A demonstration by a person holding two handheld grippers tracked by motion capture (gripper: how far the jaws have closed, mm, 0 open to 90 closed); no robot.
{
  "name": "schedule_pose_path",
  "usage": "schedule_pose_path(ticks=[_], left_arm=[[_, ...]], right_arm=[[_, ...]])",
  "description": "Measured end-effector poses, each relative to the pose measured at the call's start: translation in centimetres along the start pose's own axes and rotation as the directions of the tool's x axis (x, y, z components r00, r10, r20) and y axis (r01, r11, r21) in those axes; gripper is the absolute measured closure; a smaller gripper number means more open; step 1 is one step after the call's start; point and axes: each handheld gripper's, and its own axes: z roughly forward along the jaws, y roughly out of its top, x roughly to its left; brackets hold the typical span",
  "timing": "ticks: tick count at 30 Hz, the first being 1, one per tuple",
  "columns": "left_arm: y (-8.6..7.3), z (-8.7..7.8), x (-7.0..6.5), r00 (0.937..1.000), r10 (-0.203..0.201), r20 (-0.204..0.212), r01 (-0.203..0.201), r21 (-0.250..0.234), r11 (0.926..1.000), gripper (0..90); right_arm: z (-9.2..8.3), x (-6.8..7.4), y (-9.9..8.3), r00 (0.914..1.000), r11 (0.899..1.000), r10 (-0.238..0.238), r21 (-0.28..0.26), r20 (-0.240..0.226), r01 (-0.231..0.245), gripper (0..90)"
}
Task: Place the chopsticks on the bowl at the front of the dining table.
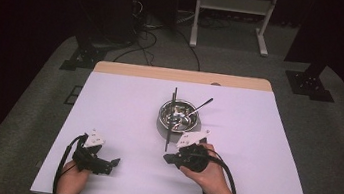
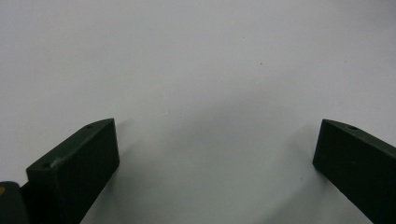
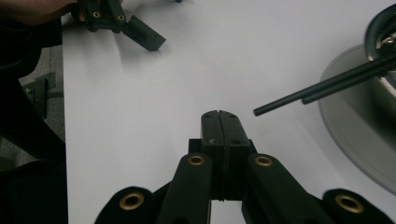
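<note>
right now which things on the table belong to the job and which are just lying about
In the job:
- black chopsticks resting across the bowl
- metal bowl
- right claw, shut, empty, near the chopstick ends

Lying about:
- spoon in the bowl
- left claw, open over bare table

Glossy metal bowl [image 1: 178, 116], matt black chopsticks [image 1: 170, 122], smooth white table [image 1: 123, 106].

The table [image 1: 121, 120] is white with a pale wood strip along its far edge. The bowl [image 1: 178, 114] is shiny silver, the chopsticks [image 1: 170, 122] black. Both claws, left [image 1: 113, 162] and right [image 1: 168, 158], are black; brass rivets dot the right one's links.
</note>
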Motion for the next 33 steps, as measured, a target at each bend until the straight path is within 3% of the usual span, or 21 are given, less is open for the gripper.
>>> schedule_pose_path(ticks=[11,33], left_arm=[[0.0,0.0,0.0,1.0,-0.004,0.0,0.004,0.0,1.0,0.0],[0.0,0.0,0.0,1.0,-0.004,0.0,0.004,0.0,1.0,0.0]], right_arm=[[1.5,-0.7,0.3,1.0,1.0,0.005,0.018,0.004,-0.005,89.7],[1.3,-3.1,0.5,0.9972,0.998,0.056,-0.009,0.05,-0.056,89.8]])
